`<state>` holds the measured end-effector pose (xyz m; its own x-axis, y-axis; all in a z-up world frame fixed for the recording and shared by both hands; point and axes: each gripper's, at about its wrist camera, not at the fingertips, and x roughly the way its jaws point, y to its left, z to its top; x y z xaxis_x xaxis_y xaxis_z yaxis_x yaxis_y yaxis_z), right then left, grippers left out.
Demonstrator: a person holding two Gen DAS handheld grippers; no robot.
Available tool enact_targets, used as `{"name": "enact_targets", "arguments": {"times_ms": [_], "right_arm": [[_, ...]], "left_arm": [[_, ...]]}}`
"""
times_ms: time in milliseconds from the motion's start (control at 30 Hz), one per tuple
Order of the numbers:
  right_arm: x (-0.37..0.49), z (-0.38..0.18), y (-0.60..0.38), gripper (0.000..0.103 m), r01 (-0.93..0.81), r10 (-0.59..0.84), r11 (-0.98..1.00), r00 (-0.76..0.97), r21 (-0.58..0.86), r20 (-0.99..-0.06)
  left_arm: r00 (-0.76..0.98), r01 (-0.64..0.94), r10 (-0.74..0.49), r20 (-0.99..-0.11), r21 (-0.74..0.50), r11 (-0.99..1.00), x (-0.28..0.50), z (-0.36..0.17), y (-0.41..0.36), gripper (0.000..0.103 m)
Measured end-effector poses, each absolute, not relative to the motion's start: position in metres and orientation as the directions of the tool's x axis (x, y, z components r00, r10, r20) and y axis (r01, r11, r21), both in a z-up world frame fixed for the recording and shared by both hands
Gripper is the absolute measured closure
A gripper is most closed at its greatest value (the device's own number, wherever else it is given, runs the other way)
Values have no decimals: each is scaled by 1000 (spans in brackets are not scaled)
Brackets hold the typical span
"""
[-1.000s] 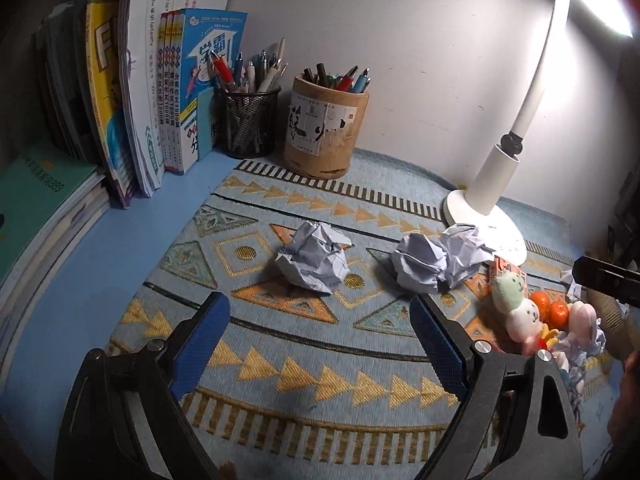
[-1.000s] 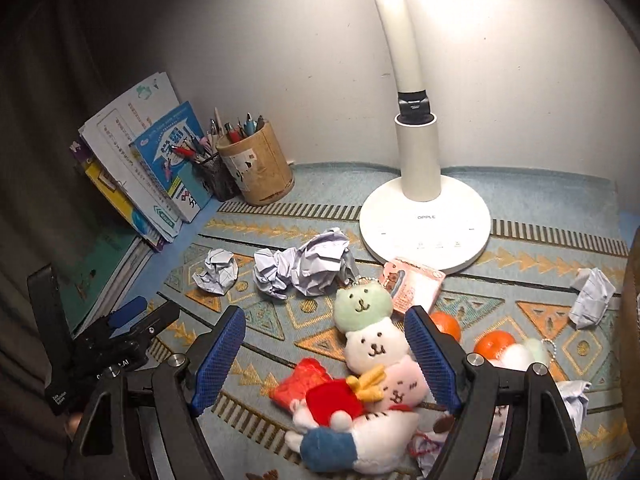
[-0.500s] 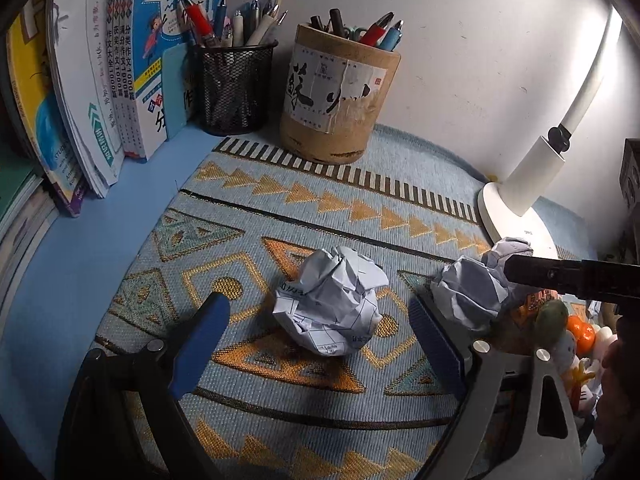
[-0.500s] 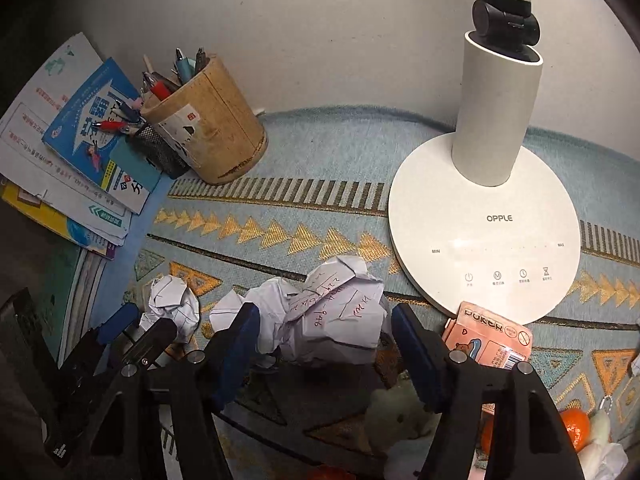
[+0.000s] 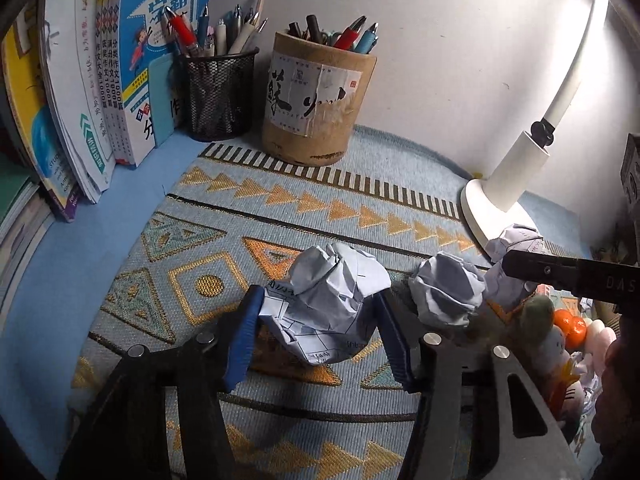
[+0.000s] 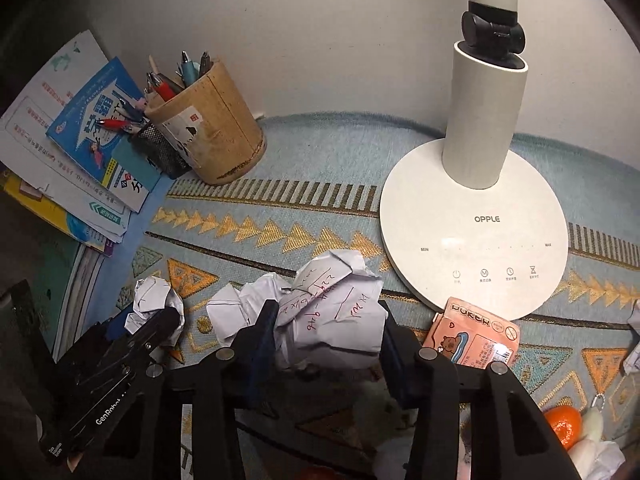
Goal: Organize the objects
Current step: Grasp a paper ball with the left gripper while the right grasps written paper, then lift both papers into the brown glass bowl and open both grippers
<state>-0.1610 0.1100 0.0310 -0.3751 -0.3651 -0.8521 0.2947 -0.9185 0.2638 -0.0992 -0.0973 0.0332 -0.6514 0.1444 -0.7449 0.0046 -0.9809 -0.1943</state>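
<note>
Between the blue pads of the left gripper (image 5: 320, 320) sits a crumpled ball of white grid-lined paper (image 5: 328, 304), resting on the light-blue woven mat with gold triangles (image 5: 280, 200). Its jaws are closing, and both pads already appear to touch the sides of the ball, so I judge it is gripped or almost gripped. The ball has no clear long axis; it is roughly round, and it lies straight ahead of the pads, not to one side.

At the right gripper (image 6: 328, 328) the same happens: its jaws are closing on a bigger crumpled wad of white paper with red handwriting (image 6: 336, 308), which lies just in front of the round white base of the desk lamp (image 6: 472, 240). The pads seem to press on both its sides.

A third, smaller crumpled white paper ball (image 6: 240, 312) lies between the two grippers, just beside the right gripper's left pad and maybe touching the held wad. I think the next move is a lift of both hands, and this neighbour may be dragged along by the right one.
</note>
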Motion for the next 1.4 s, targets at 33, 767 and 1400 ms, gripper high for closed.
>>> {"name": "enact_targets", "arguments": {"times_ms": [33, 767, 1400], "right_arm": [[-158, 36, 114, 57, 293, -373, -917, -385, 271, -844], [-46, 150, 388, 57, 57, -251, -954, -684, 293, -685], [-20, 78, 538, 52, -166, -156, -931, -623, 324, -767]], "left_arm": [[-661, -1, 143, -737, -190, -982, -95, 40, -94, 50], [-677, -367, 419, -604, -216, -905, -21, 162, 173, 50], [-476, -542, 531, -701, -242, -805, -19, 101, 350, 45]]}}
